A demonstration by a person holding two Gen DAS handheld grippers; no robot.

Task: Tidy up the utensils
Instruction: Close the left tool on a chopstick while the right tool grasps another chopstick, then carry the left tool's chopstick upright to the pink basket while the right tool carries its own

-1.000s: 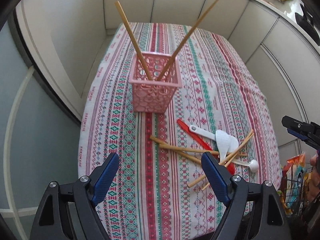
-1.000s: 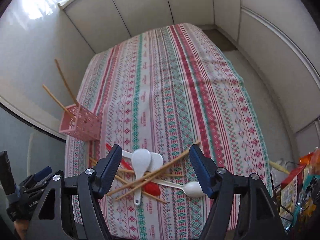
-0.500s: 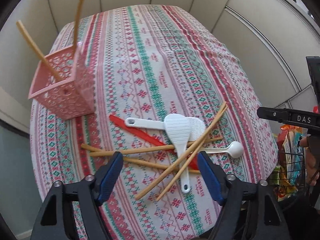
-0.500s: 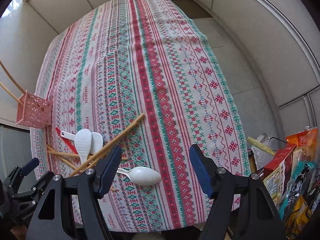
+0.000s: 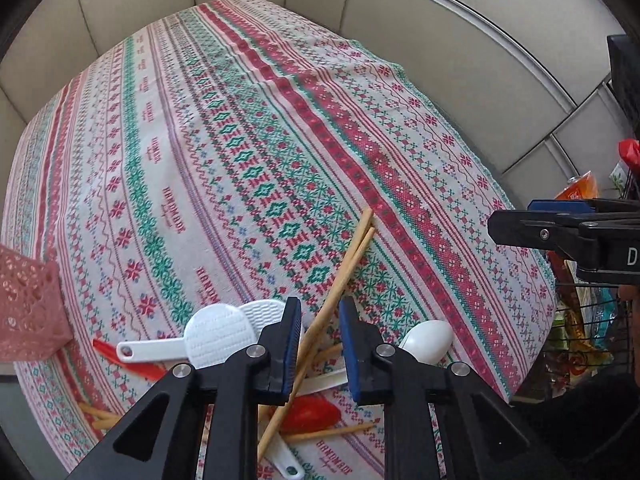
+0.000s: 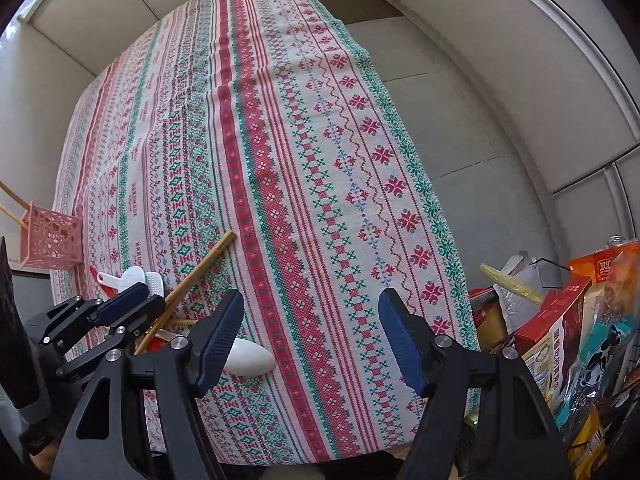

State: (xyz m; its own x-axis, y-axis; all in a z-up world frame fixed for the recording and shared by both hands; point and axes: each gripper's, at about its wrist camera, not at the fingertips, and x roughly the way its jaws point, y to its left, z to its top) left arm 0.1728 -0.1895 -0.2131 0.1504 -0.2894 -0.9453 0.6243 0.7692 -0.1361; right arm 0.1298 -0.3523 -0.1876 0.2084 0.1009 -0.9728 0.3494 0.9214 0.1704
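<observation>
A pile of utensils lies at the near edge of the patterned tablecloth (image 5: 248,128): wooden chopsticks (image 5: 344,264), white rice paddles (image 5: 216,332), a white spoon (image 5: 428,338) and a red spoon (image 5: 308,432). My left gripper (image 5: 320,320) is low over the pile, its jaws narrowed around two crossed chopsticks, a small gap still showing. It also shows in the right wrist view (image 6: 132,304). My right gripper (image 6: 312,332) is open and empty above the cloth, right of the white spoon (image 6: 250,358). The pink basket (image 6: 50,240) holds two chopsticks.
Snack bags and boxes (image 6: 568,332) stand crowded beyond the table's right edge. Pale cabinet panels (image 5: 460,32) surround the table. The pink basket's corner (image 5: 28,308) is at the left edge of the left wrist view.
My left gripper has dropped onto the pile and narrowed its jaws around the chopsticks. My right gripper has shifted right, still open.
</observation>
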